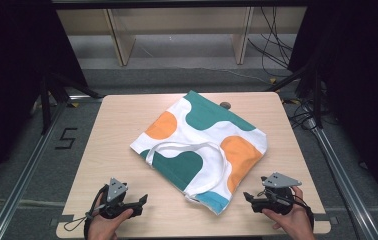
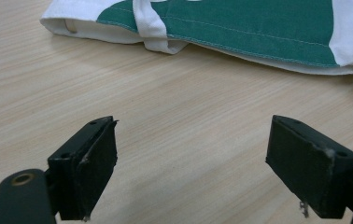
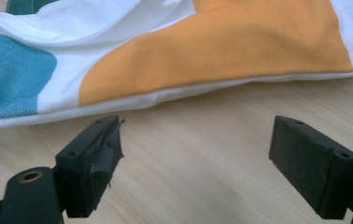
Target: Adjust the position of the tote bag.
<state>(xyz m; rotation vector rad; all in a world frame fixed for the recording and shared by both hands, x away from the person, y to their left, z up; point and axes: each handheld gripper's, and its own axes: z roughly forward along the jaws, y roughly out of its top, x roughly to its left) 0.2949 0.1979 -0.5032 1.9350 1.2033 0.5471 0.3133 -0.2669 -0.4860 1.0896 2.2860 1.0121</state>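
Tote bag [image 1: 202,145] lies flat near the middle of the wooden table [image 1: 122,125], turned at an angle to the table edges. Fabric is white with orange, dark green and blue blotches. One white handle [image 1: 187,148] loops across the upper face; the bag's open end points toward the near side of the table.

Left gripper [image 1: 139,202] sits low over the near left part of the table, held in the person's left hand [image 1: 102,225], jaws spread wide with bare wood between them. In the left gripper view the bag's green-patched edge [image 2: 240,32] is ahead of the jaws, apart from them.

Right gripper [image 1: 249,196] is at the near right, in the right hand [image 1: 289,217], jaws likewise wide and holding nothing. In the right gripper view the orange-and-blue edge of the bag [image 3: 202,51] lies just ahead of the jaw tips, not touching.
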